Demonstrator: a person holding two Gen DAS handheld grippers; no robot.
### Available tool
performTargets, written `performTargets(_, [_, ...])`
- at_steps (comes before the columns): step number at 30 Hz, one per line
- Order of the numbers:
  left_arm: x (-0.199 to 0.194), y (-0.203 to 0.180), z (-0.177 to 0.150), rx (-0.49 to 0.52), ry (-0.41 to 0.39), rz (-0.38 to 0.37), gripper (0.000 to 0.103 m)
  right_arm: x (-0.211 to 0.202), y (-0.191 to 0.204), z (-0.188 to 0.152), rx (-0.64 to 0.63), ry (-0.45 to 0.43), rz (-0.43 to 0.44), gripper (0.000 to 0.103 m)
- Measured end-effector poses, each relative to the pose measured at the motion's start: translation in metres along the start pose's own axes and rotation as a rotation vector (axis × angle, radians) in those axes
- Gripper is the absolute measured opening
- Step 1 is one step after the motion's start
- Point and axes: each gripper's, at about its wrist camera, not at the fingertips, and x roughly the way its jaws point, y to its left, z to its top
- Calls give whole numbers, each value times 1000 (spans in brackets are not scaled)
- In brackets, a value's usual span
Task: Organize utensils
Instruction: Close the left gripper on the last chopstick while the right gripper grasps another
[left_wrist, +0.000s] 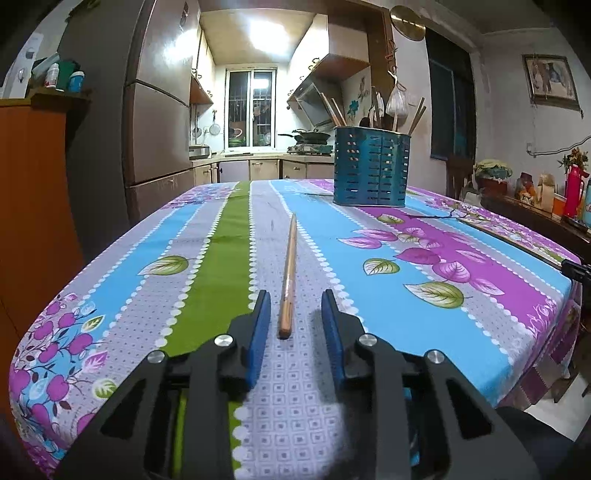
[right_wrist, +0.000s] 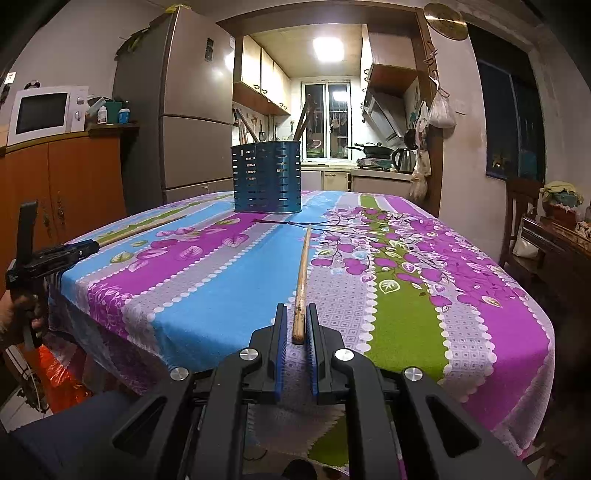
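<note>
A wooden chopstick (left_wrist: 288, 279) lies on the flowered tablecloth, pointing away from me. My left gripper (left_wrist: 295, 301) is open, its blue pads on either side of the chopstick's near end, not touching it. In the right wrist view a second wooden chopstick (right_wrist: 301, 287) lies on the cloth. My right gripper (right_wrist: 297, 314) is nearly closed around its near end, with small gaps showing beside the stick. A blue slotted utensil holder (left_wrist: 371, 166) (right_wrist: 266, 177) stands at the far side, with several chopsticks and utensils in it.
The table's edges (left_wrist: 74, 295) (right_wrist: 546, 332) drop off at left and right. The left gripper also shows in the right wrist view (right_wrist: 55, 254) at the table's left edge. A sideboard with bottles (left_wrist: 535, 199) stands to the right. A fridge (right_wrist: 188, 110) and kitchen lie beyond.
</note>
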Motion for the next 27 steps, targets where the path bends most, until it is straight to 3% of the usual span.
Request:
performTargets(5, [2,-4,-1,4,-17,5,17,4,1,-1,-10,-11,-6,12])
performTargets(12, [-1,-6,-2,8,-28,11,17,3,2,-3,-6,-26,-9,12])
performTargets(14, [-1,-5,-1,0,-24,33,5,3,3,-2,2,-17,-14,12])
performTargets(27, [-24,-15,18,27,-62,51,5,-7,7,8,11,-5,1,7])
